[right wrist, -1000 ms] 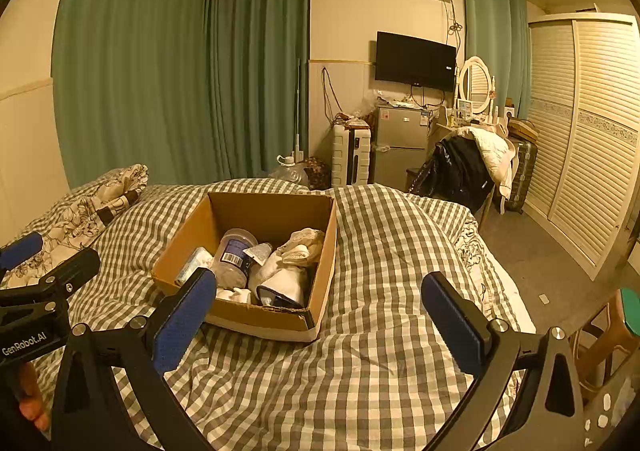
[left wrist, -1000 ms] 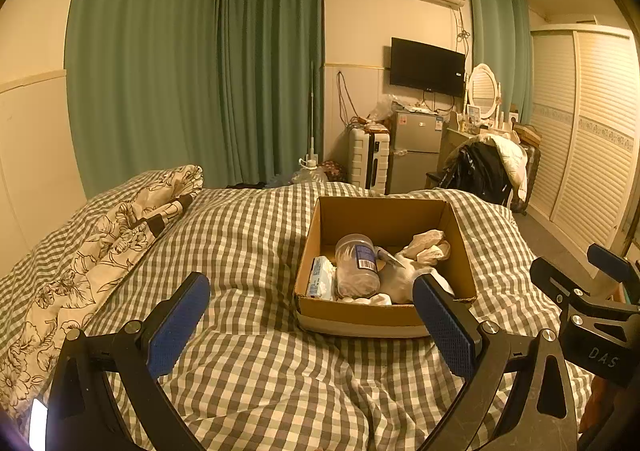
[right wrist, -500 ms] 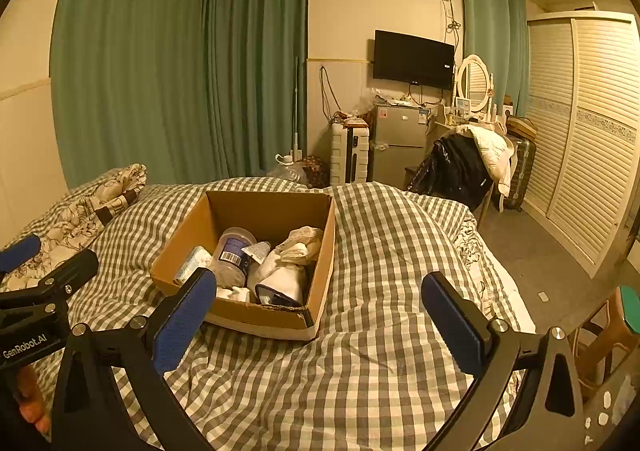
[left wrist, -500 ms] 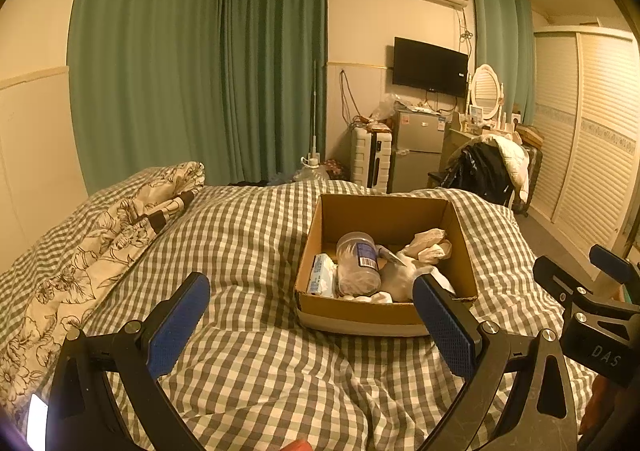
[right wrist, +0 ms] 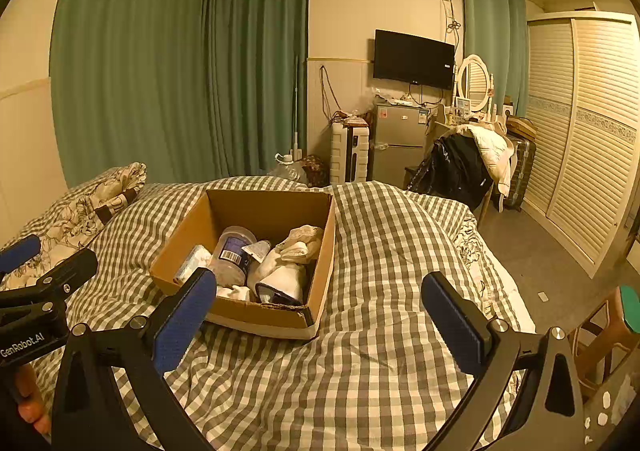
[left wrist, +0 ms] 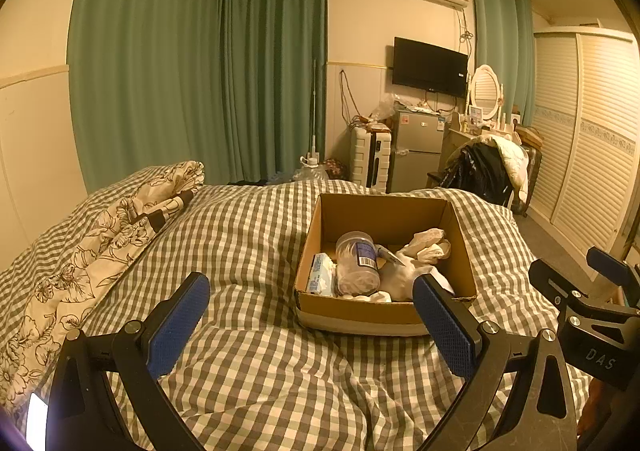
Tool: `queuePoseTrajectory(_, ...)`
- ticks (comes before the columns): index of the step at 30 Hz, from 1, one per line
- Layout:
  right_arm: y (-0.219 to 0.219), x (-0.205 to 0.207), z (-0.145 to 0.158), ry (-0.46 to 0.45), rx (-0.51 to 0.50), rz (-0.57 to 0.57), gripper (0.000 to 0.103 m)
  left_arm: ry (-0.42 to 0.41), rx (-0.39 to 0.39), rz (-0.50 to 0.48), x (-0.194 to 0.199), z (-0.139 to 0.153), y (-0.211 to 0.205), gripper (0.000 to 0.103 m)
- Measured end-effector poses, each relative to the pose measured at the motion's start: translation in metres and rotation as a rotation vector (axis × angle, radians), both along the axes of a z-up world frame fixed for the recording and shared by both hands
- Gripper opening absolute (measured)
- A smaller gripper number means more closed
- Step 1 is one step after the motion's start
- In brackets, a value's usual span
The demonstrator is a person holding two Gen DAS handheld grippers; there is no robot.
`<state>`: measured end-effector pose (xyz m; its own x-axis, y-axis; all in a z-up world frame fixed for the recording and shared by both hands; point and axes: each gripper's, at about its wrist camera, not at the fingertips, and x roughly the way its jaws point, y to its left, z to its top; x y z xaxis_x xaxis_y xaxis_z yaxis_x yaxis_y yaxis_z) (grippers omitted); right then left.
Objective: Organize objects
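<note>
An open cardboard box (left wrist: pixel 360 311) sits on the checked bed cover (left wrist: pixel 248 243). In it lie a clear plastic jar (left wrist: pixel 357 263) with a barcode label, a blue-and-white packet (left wrist: pixel 321 279) and crumpled white cloth items (left wrist: pixel 426 247). The box also shows in the right wrist view (right wrist: pixel 260 317), with the jar (right wrist: pixel 234 255) and a white pouch (right wrist: pixel 282 283). My left gripper (left wrist: pixel 312 325) is open and empty, held above the cover in front of the box. My right gripper (right wrist: pixel 318 317) is open and empty, in front of the box's right corner.
A floral pillow (left wrist: pixel 120 227) lies at the bed's left side. Beyond the bed stand a suitcase (left wrist: pixel 370 157), a small fridge (left wrist: pixel 416 149) and a chair with clothes (left wrist: pixel 486 171). A louvred wardrobe (left wrist: pixel 588 139) lines the right wall. A stool (right wrist: pixel 608 331) stands at the bed's right.
Both views have shifted only slightly. The box and its contents lie as before, and both grippers stay open.
</note>
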<state>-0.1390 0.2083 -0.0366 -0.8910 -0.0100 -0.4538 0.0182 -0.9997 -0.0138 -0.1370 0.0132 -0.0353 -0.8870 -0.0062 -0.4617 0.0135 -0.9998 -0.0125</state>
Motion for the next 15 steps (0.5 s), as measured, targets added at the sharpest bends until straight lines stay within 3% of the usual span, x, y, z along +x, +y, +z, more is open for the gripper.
queuePoseTrajectory(15, -0.0023, -0.0021, -0.0033, -0.011, 0.006, 0.001, 0.103, 0.001, -0.004, 0.0, 0.0011, -0.001, 0.001, 0.103)
